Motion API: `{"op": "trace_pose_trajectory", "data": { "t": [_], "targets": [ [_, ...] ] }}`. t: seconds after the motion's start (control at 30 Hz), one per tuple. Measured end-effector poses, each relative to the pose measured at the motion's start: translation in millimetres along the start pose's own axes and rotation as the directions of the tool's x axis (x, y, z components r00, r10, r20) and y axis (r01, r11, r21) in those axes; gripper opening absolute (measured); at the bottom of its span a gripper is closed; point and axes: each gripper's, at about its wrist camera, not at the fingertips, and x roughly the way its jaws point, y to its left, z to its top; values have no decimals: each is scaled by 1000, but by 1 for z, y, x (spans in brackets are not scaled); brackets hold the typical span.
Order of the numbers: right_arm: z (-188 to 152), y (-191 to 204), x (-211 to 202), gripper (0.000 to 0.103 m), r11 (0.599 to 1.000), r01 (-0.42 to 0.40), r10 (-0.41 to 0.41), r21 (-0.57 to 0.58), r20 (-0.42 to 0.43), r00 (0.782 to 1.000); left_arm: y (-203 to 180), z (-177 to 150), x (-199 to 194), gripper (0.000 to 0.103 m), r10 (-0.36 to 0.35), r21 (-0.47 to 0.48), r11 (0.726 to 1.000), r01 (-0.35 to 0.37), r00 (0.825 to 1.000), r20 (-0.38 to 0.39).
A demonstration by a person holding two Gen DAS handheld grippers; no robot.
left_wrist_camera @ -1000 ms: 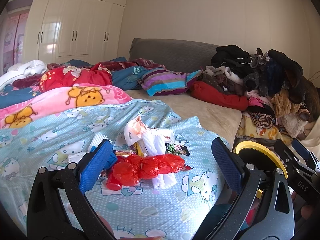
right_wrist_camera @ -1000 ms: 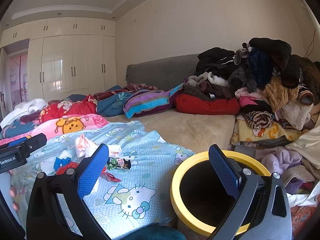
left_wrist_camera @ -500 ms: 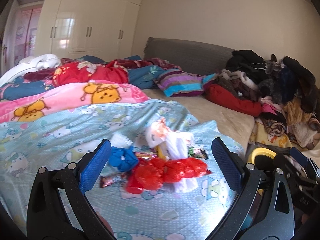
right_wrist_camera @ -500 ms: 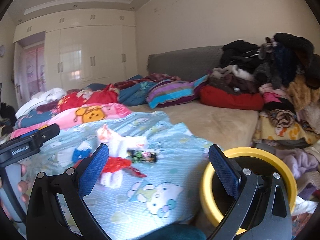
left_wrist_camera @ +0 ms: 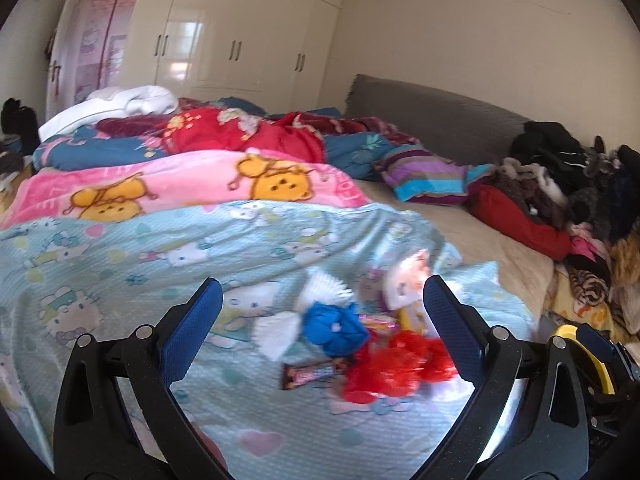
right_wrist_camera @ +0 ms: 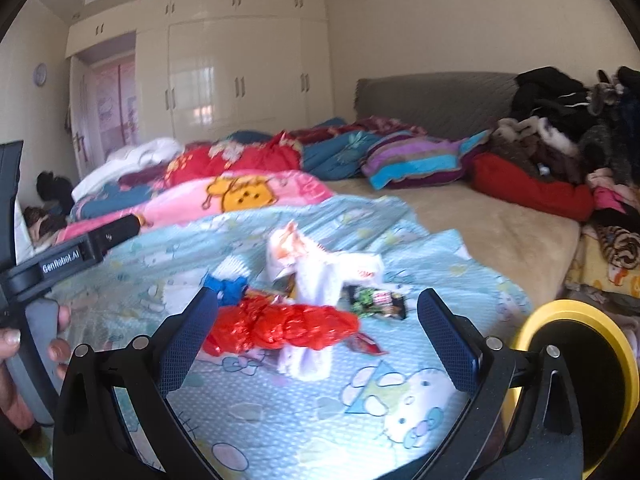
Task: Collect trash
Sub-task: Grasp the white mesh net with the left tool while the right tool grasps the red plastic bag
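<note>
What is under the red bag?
The red bag lies across a white bag on the blue blanket. A wrapper corner pokes out beside it. Anything else beneath is covered.

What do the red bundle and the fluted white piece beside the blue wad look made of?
Red bundle: apparently thin plastic film, glossy, crinkled with bright glints. Fluted white piece: probably matte pleated paper, like a baking cup, though blur leaves it open.
</note>
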Motion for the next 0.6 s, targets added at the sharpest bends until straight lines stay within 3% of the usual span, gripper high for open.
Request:
{"op": "trace_pose_trajectory", "data": {
  "t": [0.37, 0.6],
  "targets": [
    [-9, 3, 72, 96, 999, -8, 0, -38, -190, 982, 49, -19, 53, 92, 13, 10, 1000, -12, 987, -161],
    [-16, -10, 102, 67, 999, -37, 40, 13, -301, 953, 62, -34, 96, 91, -48, -55, 998, 34, 960, -274]
  ]
}}
